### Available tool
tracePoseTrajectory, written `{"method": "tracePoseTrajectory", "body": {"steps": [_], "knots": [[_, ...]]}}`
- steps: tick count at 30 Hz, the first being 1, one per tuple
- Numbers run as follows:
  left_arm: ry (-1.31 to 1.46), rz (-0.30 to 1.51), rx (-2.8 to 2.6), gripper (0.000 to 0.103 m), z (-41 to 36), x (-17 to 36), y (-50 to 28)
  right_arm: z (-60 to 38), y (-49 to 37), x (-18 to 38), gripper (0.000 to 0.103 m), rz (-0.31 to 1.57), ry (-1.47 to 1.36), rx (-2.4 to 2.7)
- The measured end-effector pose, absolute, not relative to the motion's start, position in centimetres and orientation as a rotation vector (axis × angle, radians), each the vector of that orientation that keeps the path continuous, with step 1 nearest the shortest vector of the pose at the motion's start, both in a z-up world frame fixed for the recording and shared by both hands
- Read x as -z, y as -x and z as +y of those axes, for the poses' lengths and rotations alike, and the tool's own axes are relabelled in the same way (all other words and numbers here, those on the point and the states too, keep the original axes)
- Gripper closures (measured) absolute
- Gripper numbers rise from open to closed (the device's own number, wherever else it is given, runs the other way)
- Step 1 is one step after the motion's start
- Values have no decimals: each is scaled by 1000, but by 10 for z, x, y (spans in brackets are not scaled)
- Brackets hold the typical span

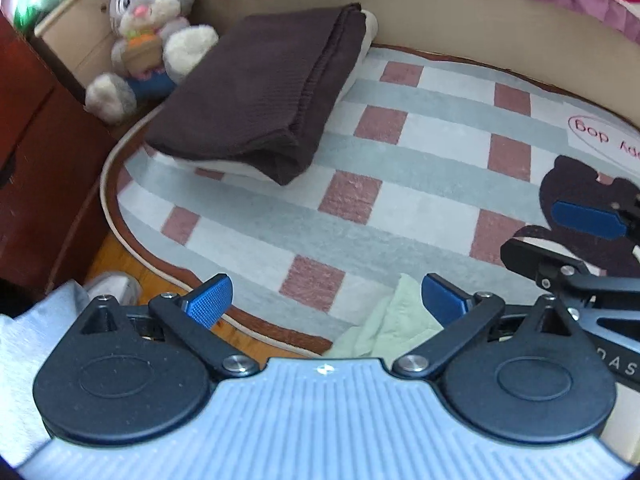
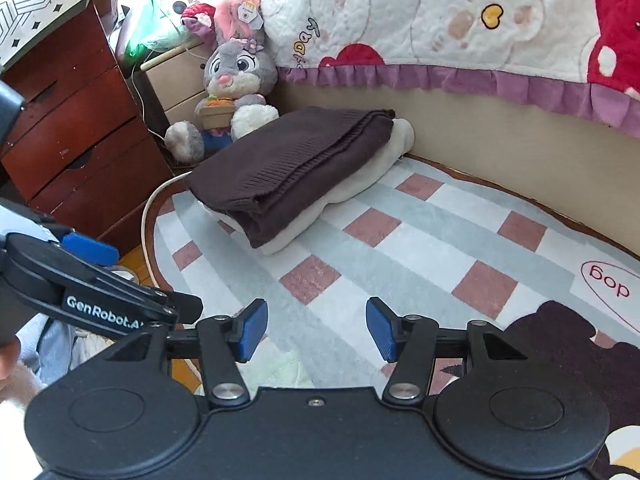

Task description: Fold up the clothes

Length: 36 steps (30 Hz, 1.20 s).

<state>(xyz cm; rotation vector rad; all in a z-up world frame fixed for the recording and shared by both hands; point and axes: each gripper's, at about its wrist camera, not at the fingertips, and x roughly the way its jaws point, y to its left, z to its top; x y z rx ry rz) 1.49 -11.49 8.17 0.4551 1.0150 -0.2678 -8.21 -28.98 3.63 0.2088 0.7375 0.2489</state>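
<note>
The folded dark brown knit garment (image 2: 292,172) lies on top of a folded cream one (image 2: 360,184), and the two make a neat stack at the far left corner of the checked rug (image 2: 400,248), near the bed's side panel and just beside a plush rabbit (image 2: 236,92). We judge that this stack is finished work. Closer to us, a crumpled pale green garment (image 1: 384,320) lies at the rug's near edge, right under the left gripper (image 1: 326,300), and this is most likely the next piece to fold.

Both pairs of jaws are spread apart with nothing between them. The left gripper's are released wide over the green cloth without touching it, and the right gripper (image 2: 316,328) hangs over bare rug, likewise empty. So we read the moment as the gap between garments: one item put away, the next not yet picked up.

The next move calls for lowering onto the green garment, pinching two edges or corners, and drawing it out flat on the open rug before any fold. It is bunched, so finding a true edge may take care.

For writing, the left gripper's arm in the right wrist view reads "GenRobot.AI". The rug carries an upside-down oval label (image 2: 608,280) with "dog", and the bed's quilt (image 2: 440,20) shows what looks like "Today".
</note>
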Motion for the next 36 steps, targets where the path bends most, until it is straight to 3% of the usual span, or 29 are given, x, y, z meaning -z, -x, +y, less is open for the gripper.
{"method": "tracePoseTrajectory", "body": {"steps": [6, 36], "knots": [[-487, 1017, 283, 0, -121, -77, -19, -293, 79, -34, 34, 778, -186, -222], [-505, 1048, 296, 0, -124, -67, -21, -295, 74, -30, 33, 811, -185, -170]]}}
